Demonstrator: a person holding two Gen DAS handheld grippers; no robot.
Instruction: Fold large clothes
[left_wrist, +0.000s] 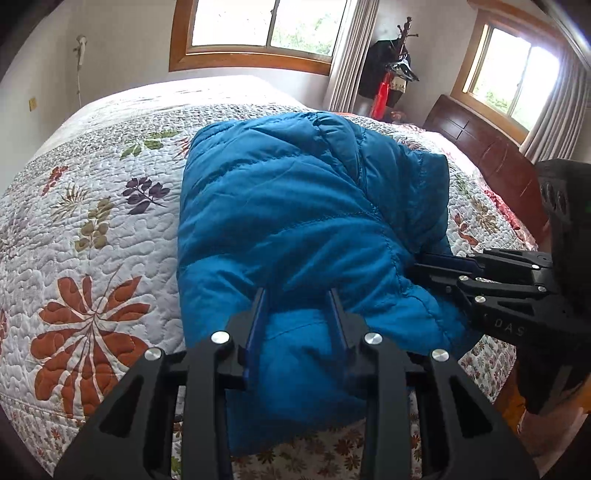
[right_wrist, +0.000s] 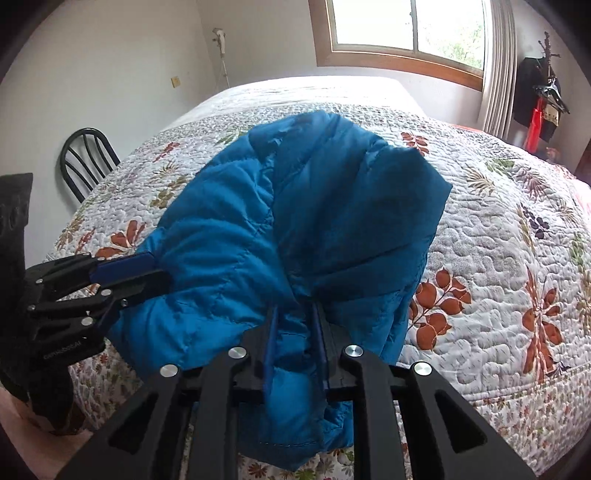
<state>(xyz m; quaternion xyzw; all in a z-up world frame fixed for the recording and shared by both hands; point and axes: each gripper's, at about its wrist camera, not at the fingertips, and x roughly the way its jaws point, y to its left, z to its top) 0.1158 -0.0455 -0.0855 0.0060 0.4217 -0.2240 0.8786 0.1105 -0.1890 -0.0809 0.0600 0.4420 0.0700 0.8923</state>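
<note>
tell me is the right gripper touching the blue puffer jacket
Touching. In the right wrist view, the right gripper has blue puffer jacket fabric bunched between its fingers; the left wrist view shows it entering the jacket's side.

Lies folded on the quilt (left_wrist: 92, 221): jacket (left_wrist: 288, 206), near the bed's front edge. Clamp its near hem: left gripper (left_wrist: 298, 295) toward the left, right gripper (right_wrist: 293, 312) toward the right. Stands beyond the bed's left side: chair (right_wrist: 86, 162).

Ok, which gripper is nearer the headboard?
Right. The right gripper grips the jacket at its edge on the headboard side; the left gripper holds the jacket's near edge, farther from the headboard.
</note>
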